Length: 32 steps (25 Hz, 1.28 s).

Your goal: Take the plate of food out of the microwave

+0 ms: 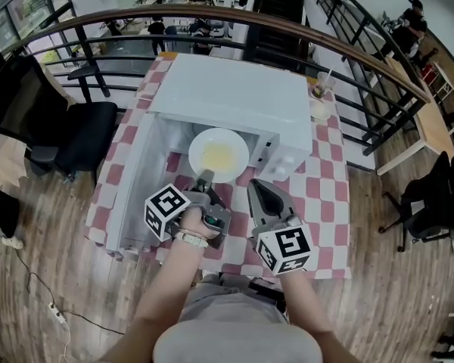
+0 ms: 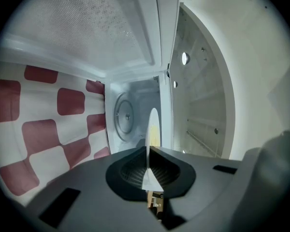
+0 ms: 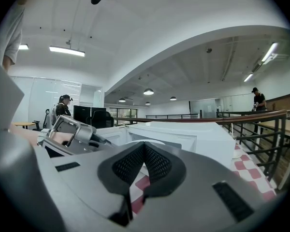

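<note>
Now left gripper [image 1: 206, 180] pinches the one plate [image 1: 219, 154]; right gripper [image 1: 258, 188] clenched, empty.

A red-and-white checked tablecloth [image 1: 329, 195] covers the table, which stands on a wooden floor [image 1: 53, 278]. A black office chair [image 1: 87, 138] stands just left of the table. A cup with a straw [image 1: 319, 91] sits at its far right corner, and a curved railing [image 1: 234, 15] runs behind it.

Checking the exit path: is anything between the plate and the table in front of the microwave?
Nothing visible. The door stands open at the left, the left gripper holds the plate by its near rim, and the right gripper sits aside, shut and empty.
</note>
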Each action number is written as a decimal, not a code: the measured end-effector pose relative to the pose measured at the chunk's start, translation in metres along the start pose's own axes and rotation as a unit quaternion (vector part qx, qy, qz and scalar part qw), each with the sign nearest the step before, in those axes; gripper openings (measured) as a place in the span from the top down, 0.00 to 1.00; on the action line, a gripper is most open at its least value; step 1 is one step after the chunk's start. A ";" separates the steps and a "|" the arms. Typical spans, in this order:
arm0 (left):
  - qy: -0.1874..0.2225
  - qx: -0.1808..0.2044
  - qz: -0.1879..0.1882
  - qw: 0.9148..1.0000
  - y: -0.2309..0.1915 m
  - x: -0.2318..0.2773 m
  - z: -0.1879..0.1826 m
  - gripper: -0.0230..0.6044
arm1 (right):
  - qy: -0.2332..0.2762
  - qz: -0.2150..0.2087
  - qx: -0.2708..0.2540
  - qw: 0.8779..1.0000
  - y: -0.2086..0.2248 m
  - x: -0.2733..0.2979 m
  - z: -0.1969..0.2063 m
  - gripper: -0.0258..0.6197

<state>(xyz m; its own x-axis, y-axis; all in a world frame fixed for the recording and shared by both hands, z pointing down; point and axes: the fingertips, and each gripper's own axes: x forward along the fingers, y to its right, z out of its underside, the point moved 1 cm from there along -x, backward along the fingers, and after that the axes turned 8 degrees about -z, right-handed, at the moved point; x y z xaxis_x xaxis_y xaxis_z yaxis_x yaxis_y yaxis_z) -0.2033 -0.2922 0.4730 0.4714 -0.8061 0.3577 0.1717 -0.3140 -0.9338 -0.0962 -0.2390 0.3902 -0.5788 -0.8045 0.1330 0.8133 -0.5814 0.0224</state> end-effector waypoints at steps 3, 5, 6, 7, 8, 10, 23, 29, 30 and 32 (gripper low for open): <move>0.003 -0.003 0.003 1.000 0.008 -0.004 0.003 0.95 | 0.004 -0.004 0.001 1.000 0.005 0.002 -0.007 0.92; 0.003 -0.008 0.000 1.000 0.010 -0.005 0.005 0.95 | 0.010 -0.007 -0.001 1.000 0.009 0.003 -0.012 0.92; 0.003 -0.011 -0.002 1.000 0.010 -0.007 0.006 0.95 | 0.012 -0.009 -0.002 1.000 0.009 0.003 -0.014 0.92; 0.004 -0.013 -0.004 1.000 0.010 -0.009 0.007 0.95 | 0.014 -0.011 -0.004 1.000 0.010 0.003 -0.016 0.92; 0.005 -0.014 -0.005 1.000 0.010 -0.013 0.007 0.95 | 0.016 -0.014 -0.006 1.000 0.009 0.004 -0.017 0.92; 0.005 -0.016 -0.005 1.000 0.012 -0.021 0.008 0.95 | 0.018 -0.018 -0.009 1.000 0.009 0.006 -0.020 0.92; 0.021 -0.004 0.029 0.999 0.050 -0.049 0.008 0.95 | 0.034 -0.028 -0.017 0.999 0.006 0.001 -0.040 0.92; 0.024 0.008 0.047 0.999 0.069 -0.056 0.009 0.95 | 0.048 -0.017 -0.020 0.999 0.006 -0.007 -0.049 0.92; 0.024 0.010 0.049 0.998 0.072 -0.056 0.010 0.95 | 0.051 -0.014 -0.021 0.998 0.007 -0.009 -0.051 0.92; 0.023 0.013 0.053 0.998 0.077 -0.058 0.011 0.95 | 0.055 -0.009 -0.023 0.998 0.007 -0.012 -0.055 0.92</move>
<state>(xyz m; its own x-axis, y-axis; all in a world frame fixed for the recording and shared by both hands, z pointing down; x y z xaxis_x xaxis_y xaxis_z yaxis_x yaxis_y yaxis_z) -0.2083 -0.2643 0.3808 0.4486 -0.8562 0.2561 0.1446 -0.2133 -0.9662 -0.0872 -0.2402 0.3348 -0.5987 -0.8006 0.0226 0.8004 -0.5991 -0.0216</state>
